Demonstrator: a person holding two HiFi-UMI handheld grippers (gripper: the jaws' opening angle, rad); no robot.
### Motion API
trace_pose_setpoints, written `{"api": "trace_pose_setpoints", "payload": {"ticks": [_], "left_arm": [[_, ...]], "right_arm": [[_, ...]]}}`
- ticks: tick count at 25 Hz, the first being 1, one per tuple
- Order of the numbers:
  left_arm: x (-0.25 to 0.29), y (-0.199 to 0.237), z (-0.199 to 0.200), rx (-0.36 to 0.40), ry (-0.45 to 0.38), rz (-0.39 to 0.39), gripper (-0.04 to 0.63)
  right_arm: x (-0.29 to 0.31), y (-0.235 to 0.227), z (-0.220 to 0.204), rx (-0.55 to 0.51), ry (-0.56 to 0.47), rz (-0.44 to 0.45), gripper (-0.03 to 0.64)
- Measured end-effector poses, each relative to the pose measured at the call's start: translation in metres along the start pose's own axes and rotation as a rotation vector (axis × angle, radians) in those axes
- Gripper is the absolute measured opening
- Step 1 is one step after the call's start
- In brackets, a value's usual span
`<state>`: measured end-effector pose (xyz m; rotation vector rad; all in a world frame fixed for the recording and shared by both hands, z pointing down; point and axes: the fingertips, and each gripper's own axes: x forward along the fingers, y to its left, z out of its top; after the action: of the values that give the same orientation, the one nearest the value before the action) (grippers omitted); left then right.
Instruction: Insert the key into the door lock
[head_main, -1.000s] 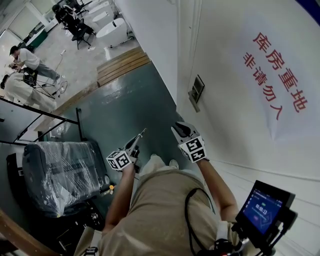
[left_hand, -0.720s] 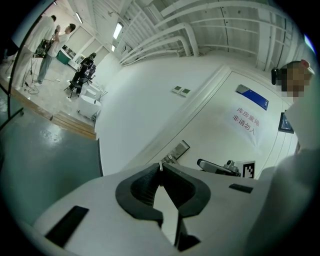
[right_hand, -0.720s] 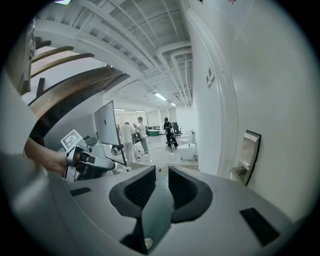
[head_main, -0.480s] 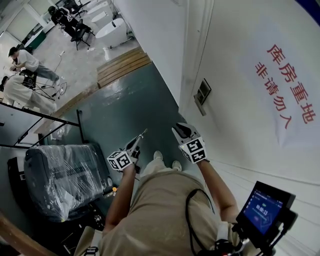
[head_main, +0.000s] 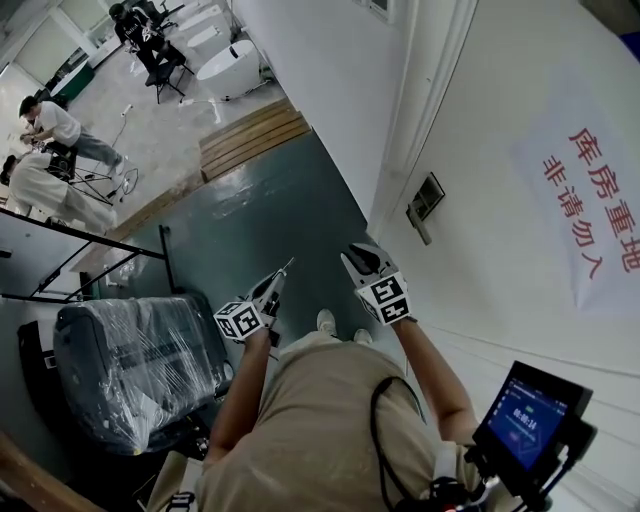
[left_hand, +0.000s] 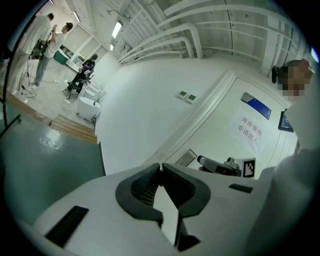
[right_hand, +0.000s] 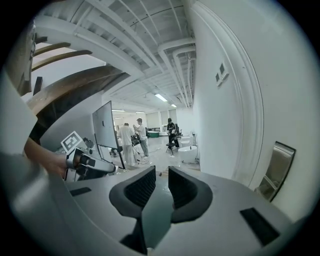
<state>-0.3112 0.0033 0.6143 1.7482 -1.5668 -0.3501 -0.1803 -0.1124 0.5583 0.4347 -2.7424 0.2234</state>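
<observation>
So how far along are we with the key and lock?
Done: left claw pinches a thin piece, apparently the key. In hand: both claws are short of the lock plate; right claw open, empty. Left: reach the plate, insert.

Grippers: two in play, left gripper (head_main: 287, 265) and right gripper (head_main: 352, 256).
Marker cubes: two, one per gripper, left (head_main: 238, 321) and right (head_main: 388, 297).
Door lock: just the one (head_main: 427, 207) on the white door.
Red-lettered notice: one (head_main: 590, 215).
Blue plate: one (left_hand: 257, 105), above that notice.
Wall switches: two (left_hand: 186, 96), side by side.
People in the far room: three, one seated (head_main: 55, 118), one in white (head_main: 35, 180), one in dark (head_main: 135, 25).
Shoes: two (head_main: 326, 320) peeking out below.
Plastic-wrapped seat: one (head_main: 130, 360).
Lit screen: one (head_main: 525, 410).
</observation>
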Motion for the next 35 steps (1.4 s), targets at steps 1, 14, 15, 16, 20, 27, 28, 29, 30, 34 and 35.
{"api": "trace_pose_setpoints", "payload": {"ticks": [1, 14, 15, 16, 20, 27, 28, 29, 30, 34, 35], "left_arm": [[0.0, 0.004, 0.004, 0.002, 0.002, -0.001, 0.034], [0.003, 0.037, 0.041, 0.019, 0.005, -0.048, 0.034], [0.003, 0.04, 0.042, 0.016, 0.005, -0.051, 0.034], [0.004, 0.042, 0.045, 0.015, 0.004, -0.056, 0.034], [0.012, 0.049, 0.053, 0.017, 0.005, -0.073, 0.034], [0.032, 0.05, 0.053, 0.013, 0.038, -0.107, 0.034], [0.035, 0.051, 0.054, 0.013, 0.042, -0.111, 0.034], [0.038, 0.051, 0.056, 0.014, 0.045, -0.115, 0.034], [0.041, 0.051, 0.058, 0.015, 0.047, -0.119, 0.034], [0.054, 0.048, 0.064, 0.024, 0.054, -0.142, 0.034], [0.056, 0.048, 0.065, 0.026, 0.055, -0.146, 0.034]], "right_arm": [[0.004, 0.001, 0.003, -0.001, -0.001, -0.004, 0.086], [0.043, 0.004, 0.017, -0.011, -0.007, -0.053, 0.086], [0.045, 0.004, 0.019, -0.012, -0.008, -0.056, 0.087], [0.048, 0.004, 0.02, -0.015, -0.009, -0.059, 0.086], [0.055, 0.001, 0.025, -0.02, -0.015, -0.074, 0.087], [0.054, -0.015, 0.023, -0.006, -0.003, -0.123, 0.087], [0.053, -0.019, 0.023, -0.002, -0.004, -0.132, 0.086], [0.052, -0.022, 0.024, 0.002, -0.008, -0.141, 0.087], [0.051, -0.025, 0.026, 0.004, -0.012, -0.149, 0.087], [0.051, -0.036, 0.028, 0.008, -0.014, -0.174, 0.087], [0.051, -0.038, 0.028, 0.009, -0.013, -0.178, 0.087]]}}
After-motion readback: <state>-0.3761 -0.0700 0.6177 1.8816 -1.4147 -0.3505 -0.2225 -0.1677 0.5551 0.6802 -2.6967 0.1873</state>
